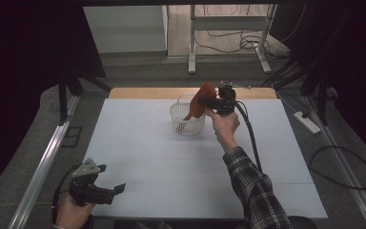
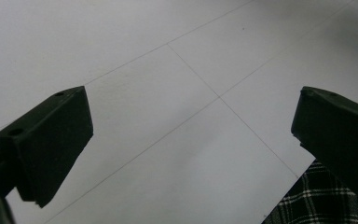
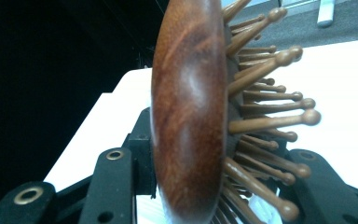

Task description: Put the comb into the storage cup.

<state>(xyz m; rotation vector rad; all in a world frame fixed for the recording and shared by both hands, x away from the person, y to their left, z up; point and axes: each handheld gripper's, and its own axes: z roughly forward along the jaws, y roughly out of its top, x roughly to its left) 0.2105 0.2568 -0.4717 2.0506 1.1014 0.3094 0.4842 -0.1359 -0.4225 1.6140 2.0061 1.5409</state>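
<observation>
1. Bkgd: dark room, black drapes both sides, cables on floor behind. White table [image 1: 138, 143] w/ thin seam lines, wooden strip at far edge.
2. Left side: left gripper [image 1: 115, 190] sat low at near-left corner, in the person's hand, off the work. Jaws stood wide apart, nothing between them; left gripper view had bare sheet plus a bit of plaid sleeve [image 2: 317, 205].
3. Centre: white basket [image 1: 180, 121], mesh wall, upright on sheet, far half of table.
4. Centre-right: wooden hairbrush [image 1: 201, 101] was over the basket, tilted, lower end inside the rim, head up. Right gripper [image 1: 205, 101] was clamped on it near the head; right gripper view showed jaws pressing back and bristle side of the brush [image 3: 189, 116].
5. Step, my read: lowering brush into basket or lifting it out, can't tell which. To do it well: keep clamp firm, move along the brush's own axis, keep the pins off the mesh, don't drag the light basket sideways.
6. Count: 1 brush, 1 basket, 2 grippers, 1 table.
</observation>
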